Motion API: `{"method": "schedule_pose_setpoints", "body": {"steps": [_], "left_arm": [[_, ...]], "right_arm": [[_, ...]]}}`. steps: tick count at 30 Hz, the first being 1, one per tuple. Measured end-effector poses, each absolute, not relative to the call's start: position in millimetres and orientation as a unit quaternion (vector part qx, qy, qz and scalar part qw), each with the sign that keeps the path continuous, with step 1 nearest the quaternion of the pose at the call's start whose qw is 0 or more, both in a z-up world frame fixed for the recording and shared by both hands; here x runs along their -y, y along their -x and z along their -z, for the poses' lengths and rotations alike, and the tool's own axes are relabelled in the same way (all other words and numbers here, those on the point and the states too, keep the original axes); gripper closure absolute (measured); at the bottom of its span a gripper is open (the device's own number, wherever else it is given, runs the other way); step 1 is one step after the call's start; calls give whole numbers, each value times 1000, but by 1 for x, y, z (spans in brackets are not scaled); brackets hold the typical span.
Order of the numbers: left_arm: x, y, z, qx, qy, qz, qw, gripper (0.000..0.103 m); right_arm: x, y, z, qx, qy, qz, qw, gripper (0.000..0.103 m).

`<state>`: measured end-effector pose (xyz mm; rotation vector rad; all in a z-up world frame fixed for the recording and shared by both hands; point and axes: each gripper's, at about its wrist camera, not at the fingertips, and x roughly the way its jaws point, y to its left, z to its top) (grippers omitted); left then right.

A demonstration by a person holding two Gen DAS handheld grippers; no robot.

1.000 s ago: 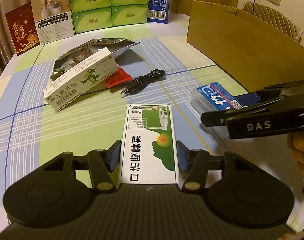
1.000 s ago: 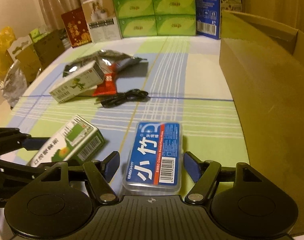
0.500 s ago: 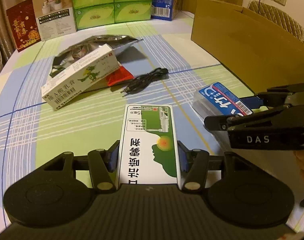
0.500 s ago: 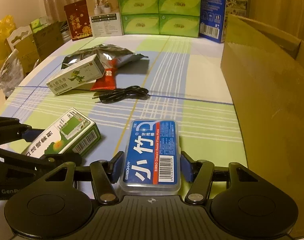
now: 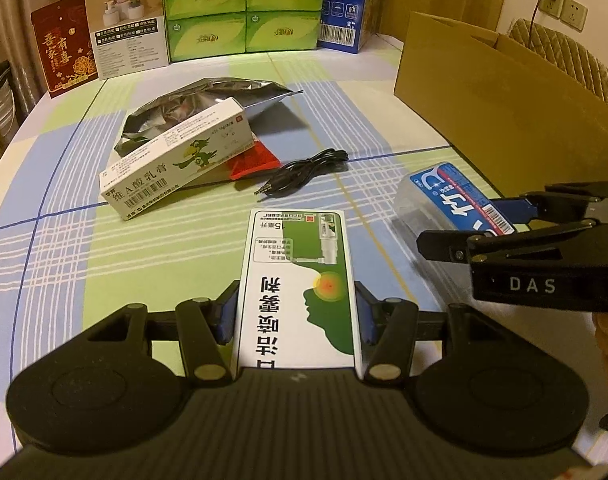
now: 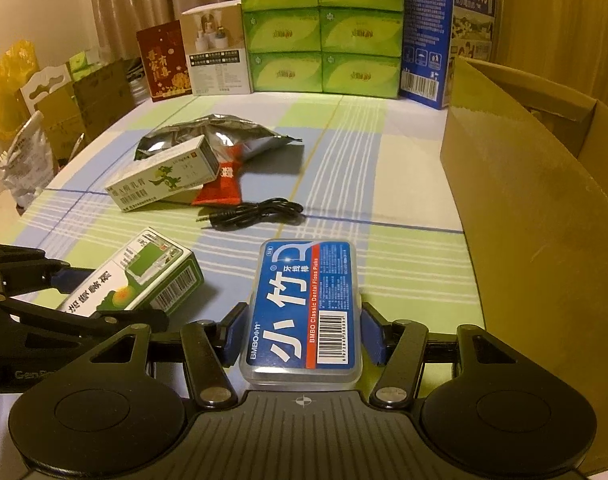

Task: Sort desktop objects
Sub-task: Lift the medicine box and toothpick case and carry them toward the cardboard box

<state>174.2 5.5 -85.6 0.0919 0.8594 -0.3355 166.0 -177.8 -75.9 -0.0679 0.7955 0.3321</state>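
Two items are held at once, one per gripper. The left gripper (image 5: 296,314) is clamped on a green-and-white cardboard spray box (image 5: 299,284), its blue pads (image 5: 228,316) pressed against the long sides. The right gripper (image 6: 304,334) is clamped on a clear plastic floss-pick case with a blue label (image 6: 304,308), likewise gripped across its width.

Both items sit low over the checked green-and-blue tablecloth (image 5: 63,240) (whether they rest on it or are just raised cannot be told). The open brown cardboard carton (image 6: 544,220) stands just beside the floss case, to its right.

Not yet sorted, near the table's middle:
- a white-and-green ointment box (image 5: 175,164), lying on a silver foil bag (image 5: 207,104)
- a red sachet (image 5: 251,160)
- a coiled black audio cable (image 5: 304,172)

For a clean lift, both grips are best kept square and level, and the carton wall cleared before any release.
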Motion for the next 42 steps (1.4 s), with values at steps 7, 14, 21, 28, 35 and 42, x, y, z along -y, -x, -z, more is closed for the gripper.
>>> {"method": "schedule_pose_setpoints", "body": {"steps": [7,14,21,28,35,42], "left_arm": [[-4,-166,70,-406,-27,168,898,52],[3,-131,47,-394,-32,168,903,52],[19,-91,32,-388,-25,167,906,52],[47,-62,12,-376,-28,181,908,52],[71,-42,-10,-361,-30,194,912,52],[92,-28,-26,-348,-33,210,913,52]], "right_arm": [[184,-157,61,-375,24,-164,912,48],[207,-131,45,-377,-5,-160,912,48],[231,-91,26,-367,-8,-155,917,48],[257,-52,1,-347,-31,-150,925,48],[280,-27,-14,-337,-42,-133,931,48],[303,-7,-36,-316,-43,-118,941,48]]}}
